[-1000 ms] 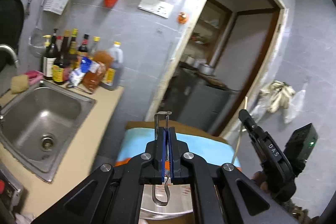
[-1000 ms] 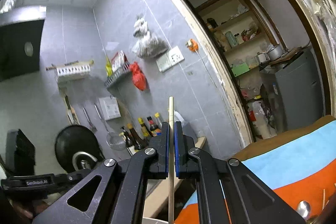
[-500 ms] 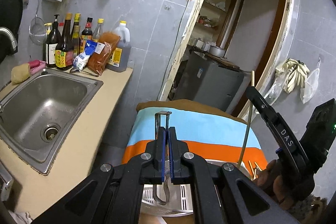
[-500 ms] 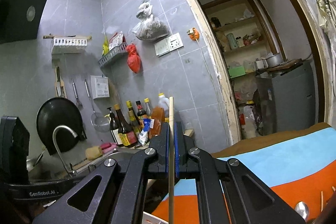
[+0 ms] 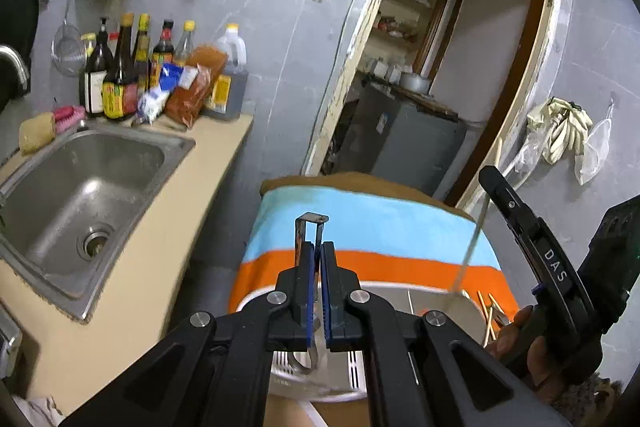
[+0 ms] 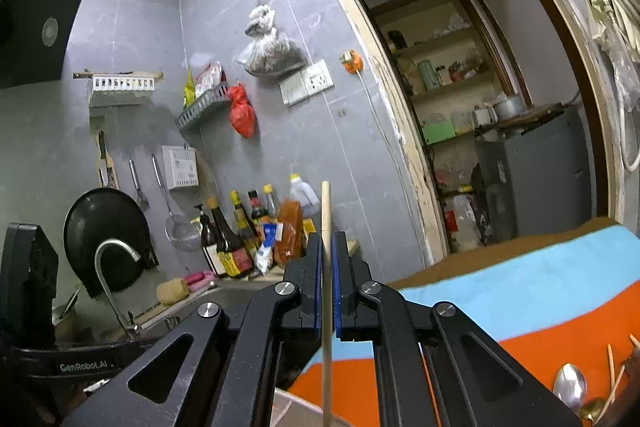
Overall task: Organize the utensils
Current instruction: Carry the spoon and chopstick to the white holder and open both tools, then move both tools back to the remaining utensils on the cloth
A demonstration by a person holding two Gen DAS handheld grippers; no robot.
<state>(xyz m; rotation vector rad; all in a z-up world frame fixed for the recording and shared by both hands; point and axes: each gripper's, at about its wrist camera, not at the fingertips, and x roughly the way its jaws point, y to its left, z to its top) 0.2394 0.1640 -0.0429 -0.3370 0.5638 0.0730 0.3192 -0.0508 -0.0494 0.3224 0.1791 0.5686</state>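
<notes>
Utensils were the job here, and each gripper had one. The left gripper (image 5: 317, 291) was squeezed tight on a bent metal peeler (image 5: 310, 231). Its square top stuck out past the blue pads at 12 o'clock, and its looped end hung below them at 6 o'clock. Holding it near the middle probably kept it from tipping.

Just under that gripper, at 6 o'clock, sat a white slotted basket (image 5: 356, 371). The peeler hung right above it, so I think it was meant to go in there.

The right gripper (image 6: 327, 291) had a wooden chopstick (image 6: 326, 211) standing straight up between its pads. The jaws were opening a little, with the stick between them, so I think it was about to slide down into the basket below. A straight-up stick drops in easily.

Farther out, the striped cloth (image 6: 520, 295) covered the table. On it, at 4 o'clock in the right view, lay a metal spoon (image 6: 570, 385) and more loose chopsticks (image 6: 611, 363), waiting their turn. In the left view, the sink (image 5: 80, 187) sat at 9 o'clock and the sauce bottles (image 5: 120, 75) stood at 10 o'clock, well away from the sorting.
</notes>
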